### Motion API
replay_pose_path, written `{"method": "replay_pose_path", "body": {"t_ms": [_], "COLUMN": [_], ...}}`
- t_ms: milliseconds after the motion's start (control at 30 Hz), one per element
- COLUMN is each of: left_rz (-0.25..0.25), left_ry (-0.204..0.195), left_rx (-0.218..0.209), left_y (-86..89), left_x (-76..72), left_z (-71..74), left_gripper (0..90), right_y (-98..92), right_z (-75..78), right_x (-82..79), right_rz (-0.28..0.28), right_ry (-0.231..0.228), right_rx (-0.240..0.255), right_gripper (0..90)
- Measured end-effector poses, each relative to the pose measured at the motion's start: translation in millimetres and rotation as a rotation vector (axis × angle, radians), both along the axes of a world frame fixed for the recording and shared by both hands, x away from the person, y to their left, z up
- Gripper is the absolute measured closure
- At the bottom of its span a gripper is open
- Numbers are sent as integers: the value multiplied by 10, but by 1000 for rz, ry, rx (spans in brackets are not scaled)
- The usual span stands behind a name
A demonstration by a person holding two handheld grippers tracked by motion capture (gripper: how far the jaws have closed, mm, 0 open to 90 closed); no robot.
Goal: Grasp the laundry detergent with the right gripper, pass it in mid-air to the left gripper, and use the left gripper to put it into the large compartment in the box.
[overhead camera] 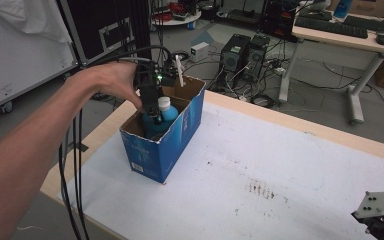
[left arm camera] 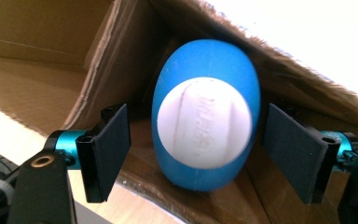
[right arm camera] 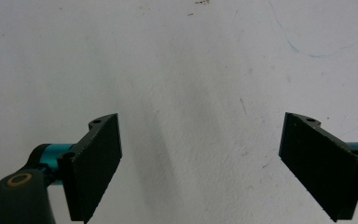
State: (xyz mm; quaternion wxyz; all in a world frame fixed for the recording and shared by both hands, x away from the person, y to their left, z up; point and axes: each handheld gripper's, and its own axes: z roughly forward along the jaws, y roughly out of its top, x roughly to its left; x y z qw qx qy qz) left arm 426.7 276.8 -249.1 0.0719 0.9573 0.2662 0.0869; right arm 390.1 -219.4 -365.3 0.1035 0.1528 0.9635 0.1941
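Black jaws of the right gripper (right arm camera: 200, 163) stand wide apart over the bare white table cover (overhead camera: 280, 170). Farther off, the left gripper (left arm camera: 196, 154) straddles a blue bottle (left arm camera: 206, 122) with a white cap, pads clear of it, inside the blue cardboard box (overhead camera: 172, 142).

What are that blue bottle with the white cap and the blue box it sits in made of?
The blue bottle looks like matte plastic: smooth, evenly coloured, softly rounded. Its white cap seems moulded plastic too, with raised lettering on top. The blue box looks like printed cardboard: brown inside, with frayed, fibrous torn edges in the left gripper view.
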Motion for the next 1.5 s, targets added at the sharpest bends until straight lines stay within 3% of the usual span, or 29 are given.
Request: {"method": "replay_pose_path", "body": {"t_ms": [200,400,600,833,933,1067,1200,1367,1500], "left_rz": [-20,-60,-138,-235,-288,-343,-371,-407,-430], "left_ry": [-17,-66,-93,-91,-99,-62,-34,0,-1], "left_rx": [15,2,1,-5,5,24,58,54,66], "left_y": [-89,-270,-619,-1106,-1323,-1599,-1847,-2096,-2229], "left_x": [-42,-79,-94,-78,-71,-67,-46,-40,-62], "left_z": [181,418,606,643,603,463,261,13,-138], "left_gripper": [223,188,188,168,146,146,146,146,146], "right_y": [4,-9,-20,-60,-68,-55,-24,24,63], "right_z": [3,13,31,59,71,85,97,126,164], "right_x": [-8,-21,-41,-55,-61,-63,-70,-55,-42], "right_rz": [3,-7,-7,-11,-15,-11,-6,-7,-13], "right_ry": [-1,-2,-3,-11,-12,-17,-18,-27,-37], "right_rx": [2,2,5,2,5,1,-1,-7,-1], "right_gripper": [123,123,123,123,123,123,123,123,123]}}
